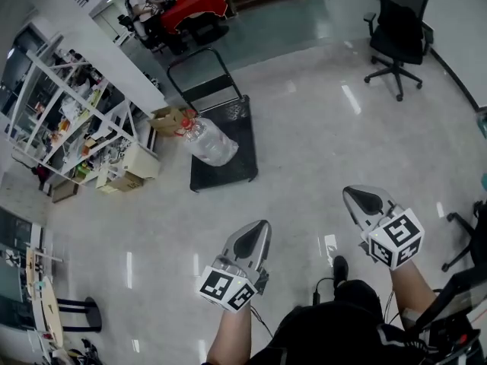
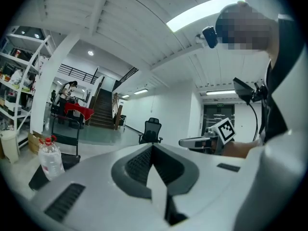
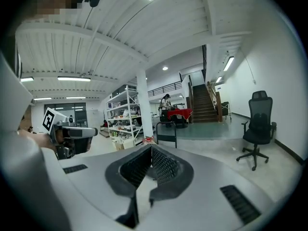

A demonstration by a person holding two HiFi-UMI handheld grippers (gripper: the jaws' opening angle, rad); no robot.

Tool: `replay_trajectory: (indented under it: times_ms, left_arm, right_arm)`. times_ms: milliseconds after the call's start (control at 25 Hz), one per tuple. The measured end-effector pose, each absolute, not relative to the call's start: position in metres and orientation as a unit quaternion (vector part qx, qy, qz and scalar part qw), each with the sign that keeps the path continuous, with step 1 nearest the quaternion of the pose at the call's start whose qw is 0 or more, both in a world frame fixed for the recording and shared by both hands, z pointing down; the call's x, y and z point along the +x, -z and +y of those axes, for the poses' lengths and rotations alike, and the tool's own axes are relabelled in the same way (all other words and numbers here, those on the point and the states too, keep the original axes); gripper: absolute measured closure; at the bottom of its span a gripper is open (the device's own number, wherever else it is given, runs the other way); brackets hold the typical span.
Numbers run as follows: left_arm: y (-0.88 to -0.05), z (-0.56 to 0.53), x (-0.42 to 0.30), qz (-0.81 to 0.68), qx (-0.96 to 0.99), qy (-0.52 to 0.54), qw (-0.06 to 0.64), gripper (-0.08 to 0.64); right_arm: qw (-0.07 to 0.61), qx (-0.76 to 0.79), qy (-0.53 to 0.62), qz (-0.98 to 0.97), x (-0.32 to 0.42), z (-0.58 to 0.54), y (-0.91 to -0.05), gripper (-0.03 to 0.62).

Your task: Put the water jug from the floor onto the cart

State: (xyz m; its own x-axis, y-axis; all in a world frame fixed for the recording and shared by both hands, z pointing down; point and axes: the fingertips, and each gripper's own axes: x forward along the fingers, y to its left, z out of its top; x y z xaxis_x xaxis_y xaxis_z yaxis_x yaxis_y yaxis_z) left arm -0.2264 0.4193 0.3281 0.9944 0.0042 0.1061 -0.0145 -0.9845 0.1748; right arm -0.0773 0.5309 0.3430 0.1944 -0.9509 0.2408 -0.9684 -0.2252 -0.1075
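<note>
Water jug (image 1: 209,139): upright, apparently already on the cart (image 1: 228,175), near its left edge, well apart from both tools. Left gripper (image 1: 260,228) and right gripper (image 1: 351,195): jaws closed together, nothing held, out over the floor (image 1: 304,128). Judged finished; little left beyond checking that it sits steady.

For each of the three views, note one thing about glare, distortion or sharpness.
Head view: lights reflect as bright streaks on the shiny floor, shelves bend at the edge. Left gripper view: fisheye, dark corners, ceiling light blown out. Right gripper view: same curving; the chair looks sharp.
</note>
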Motion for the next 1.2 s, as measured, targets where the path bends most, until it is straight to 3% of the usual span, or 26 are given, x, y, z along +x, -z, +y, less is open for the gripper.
replay_trajectory:
  times_ms: [480,880,1200]
  left_arm:
    - [-0.355,0.475,-0.419,0.068,0.990,-0.050,0.112,0.558]
    - [-0.318,0.549,-0.470,0.059,0.994,-0.032,0.087,0.558]
    - [-0.308,0.642,-0.484,0.029,0.996,-0.058,0.057,0.558]
  right_arm:
    - [0.039,0.795,-0.153,-0.586,-0.283,0.590,-0.345,0.589]
    - [0.025,0.781,-0.120,-0.612,-0.347,0.654,-0.306,0.591]
    - [0.021,0.775,-0.113,-0.622,-0.351,0.752,-0.308,0.591]
